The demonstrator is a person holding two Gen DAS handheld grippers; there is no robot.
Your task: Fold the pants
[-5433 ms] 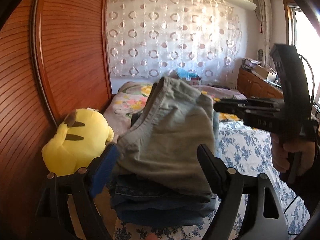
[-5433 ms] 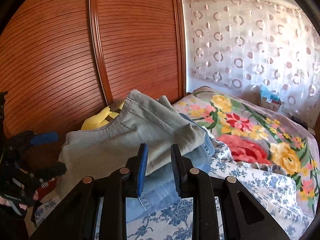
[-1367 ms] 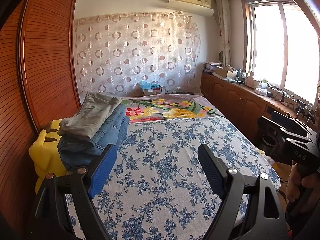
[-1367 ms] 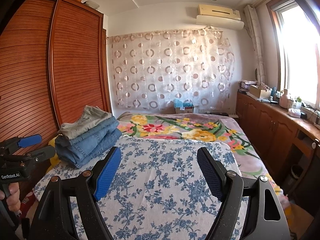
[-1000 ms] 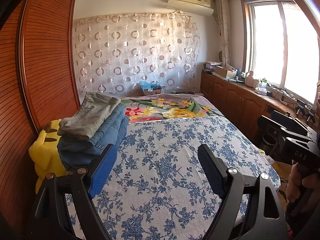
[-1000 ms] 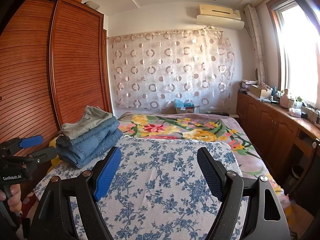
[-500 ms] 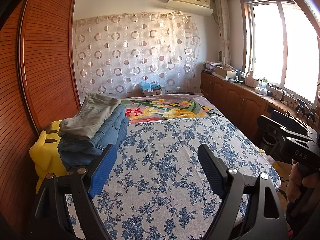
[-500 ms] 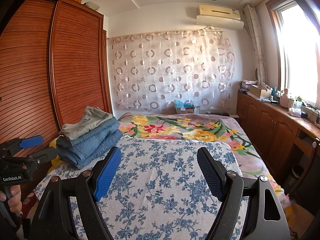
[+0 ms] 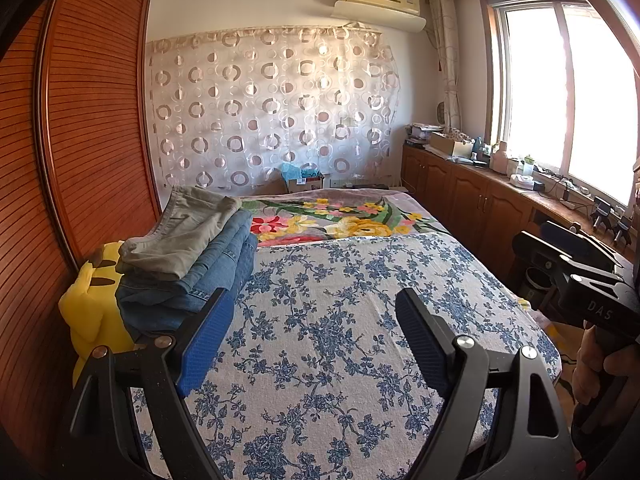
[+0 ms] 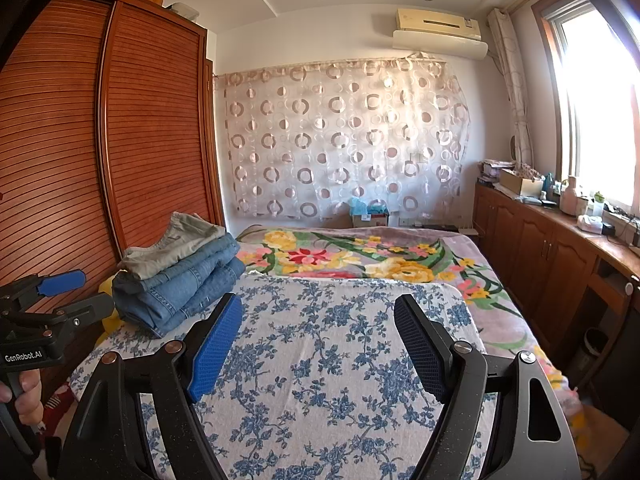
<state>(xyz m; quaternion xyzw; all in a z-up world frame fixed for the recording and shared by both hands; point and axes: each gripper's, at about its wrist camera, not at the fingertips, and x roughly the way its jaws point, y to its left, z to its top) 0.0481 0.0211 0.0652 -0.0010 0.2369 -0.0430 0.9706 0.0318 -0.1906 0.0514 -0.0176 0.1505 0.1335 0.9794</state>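
**Grippers idle, pants stacked**

Both grippers, left gripper (image 9: 310, 338) and right gripper (image 10: 318, 342), gape empty over the bed (image 9: 340, 320). Folded pants (image 9: 188, 256) sit stacked at frame left: soft, heavyish denim, probably best pinched at thick folded edges.

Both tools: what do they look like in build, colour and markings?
Each tool is a black, angular frame with two fingers bearing blue textured pads and silver pivot screws. The left tool shows "GenRobot.AI" in white on its body in the right wrist view; the right tool shows "DAS" on its body in the left wrist view. A bare hand grips each handle; no sleeve is visible.
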